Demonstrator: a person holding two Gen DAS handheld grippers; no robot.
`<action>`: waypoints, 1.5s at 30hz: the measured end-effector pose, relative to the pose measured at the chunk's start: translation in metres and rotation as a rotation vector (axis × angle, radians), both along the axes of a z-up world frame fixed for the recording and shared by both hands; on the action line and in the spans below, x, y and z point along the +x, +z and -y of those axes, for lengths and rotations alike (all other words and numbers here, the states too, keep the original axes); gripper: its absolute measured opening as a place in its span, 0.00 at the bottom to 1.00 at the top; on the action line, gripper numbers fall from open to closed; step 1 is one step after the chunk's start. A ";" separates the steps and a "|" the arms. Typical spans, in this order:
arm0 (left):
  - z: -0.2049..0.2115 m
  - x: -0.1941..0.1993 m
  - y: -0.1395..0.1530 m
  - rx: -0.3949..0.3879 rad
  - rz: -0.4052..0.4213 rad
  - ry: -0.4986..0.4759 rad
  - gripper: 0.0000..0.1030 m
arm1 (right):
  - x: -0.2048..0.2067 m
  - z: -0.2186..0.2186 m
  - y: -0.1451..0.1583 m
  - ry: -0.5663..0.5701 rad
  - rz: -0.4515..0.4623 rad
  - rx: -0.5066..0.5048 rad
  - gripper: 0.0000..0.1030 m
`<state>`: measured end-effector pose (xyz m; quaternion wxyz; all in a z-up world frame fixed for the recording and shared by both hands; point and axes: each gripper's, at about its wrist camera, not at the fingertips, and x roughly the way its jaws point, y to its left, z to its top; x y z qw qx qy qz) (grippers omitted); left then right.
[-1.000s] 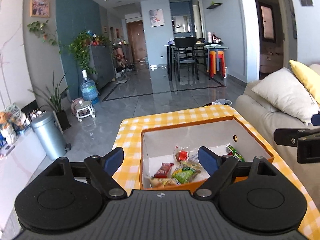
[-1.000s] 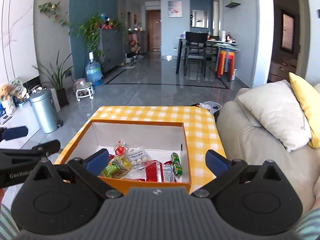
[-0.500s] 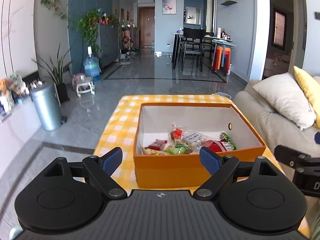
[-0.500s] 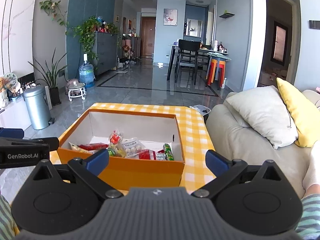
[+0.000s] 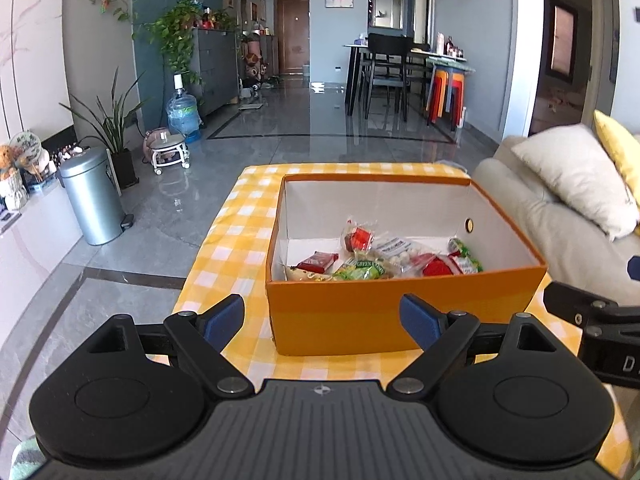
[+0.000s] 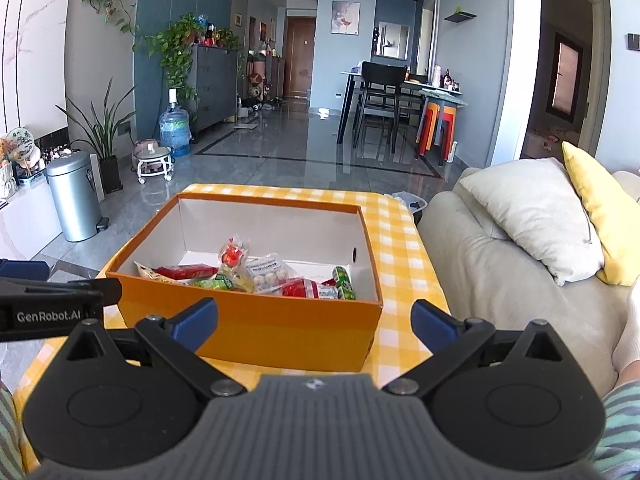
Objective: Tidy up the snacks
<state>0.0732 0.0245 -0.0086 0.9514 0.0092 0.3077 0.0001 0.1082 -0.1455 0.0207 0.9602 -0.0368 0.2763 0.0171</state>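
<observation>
An orange box (image 5: 404, 312) with white inside stands on a yellow checked tablecloth (image 5: 236, 236). Several snack packets lie in it: a red packet (image 5: 318, 261), a green packet (image 5: 362, 269), a clear bag of white balls (image 5: 400, 250). The box also shows in the right wrist view (image 6: 280, 330), with the snacks (image 6: 264, 274) inside. My left gripper (image 5: 322, 318) is open and empty, held in front of the box's near wall. My right gripper (image 6: 314, 320) is open and empty, also before the near wall.
A beige sofa (image 6: 500, 280) with a cream pillow (image 6: 532, 216) and a yellow pillow (image 6: 600, 208) borders the table on the right. A metal bin (image 5: 92, 196), plants and a water bottle (image 5: 182, 114) stand on the floor at left. A dining table (image 5: 400, 68) is far back.
Both grippers have drawn back and lowered from above the box to in front of its near wall. Both stay open and empty. The snacks have not moved.
</observation>
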 end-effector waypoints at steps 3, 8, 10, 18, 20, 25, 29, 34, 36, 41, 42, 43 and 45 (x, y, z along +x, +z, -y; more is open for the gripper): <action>0.001 0.001 -0.002 0.005 -0.009 -0.003 0.99 | 0.003 0.001 -0.004 -0.001 -0.016 0.012 0.96; 0.003 0.000 0.000 0.022 -0.010 -0.007 0.99 | 0.003 0.001 -0.003 -0.004 -0.022 0.017 0.96; 0.005 0.001 0.001 0.021 -0.009 -0.011 0.99 | 0.003 0.001 -0.003 -0.002 -0.022 0.021 0.96; 0.007 -0.003 0.007 0.029 0.007 -0.021 0.99 | 0.000 0.003 0.002 -0.004 -0.007 0.034 0.96; 0.007 -0.004 0.008 0.032 0.011 -0.023 0.99 | -0.001 0.003 0.003 -0.004 -0.004 0.033 0.96; 0.009 -0.005 0.010 0.039 0.015 -0.025 0.99 | -0.003 0.004 0.004 -0.006 -0.001 0.044 0.96; 0.010 -0.005 0.013 0.046 0.021 -0.024 0.99 | -0.003 0.005 0.006 -0.007 0.004 0.046 0.96; 0.010 -0.007 0.013 0.047 0.023 -0.025 0.99 | -0.004 0.005 0.006 -0.007 0.005 0.047 0.96; 0.010 -0.007 0.014 0.049 0.022 -0.023 0.99 | -0.004 0.005 0.006 -0.007 0.006 0.047 0.96; 0.010 -0.007 0.014 0.045 0.022 -0.023 0.99 | -0.004 0.005 0.008 -0.010 0.008 0.049 0.96; 0.010 -0.007 0.014 0.047 0.022 -0.024 0.99 | -0.004 0.005 0.008 -0.010 0.008 0.049 0.96; 0.010 -0.007 0.014 0.048 0.023 -0.024 0.99 | -0.004 0.005 0.008 -0.009 0.008 0.048 0.96; 0.010 -0.007 0.014 0.048 0.022 -0.024 0.99 | -0.004 0.005 0.008 -0.009 0.008 0.047 0.96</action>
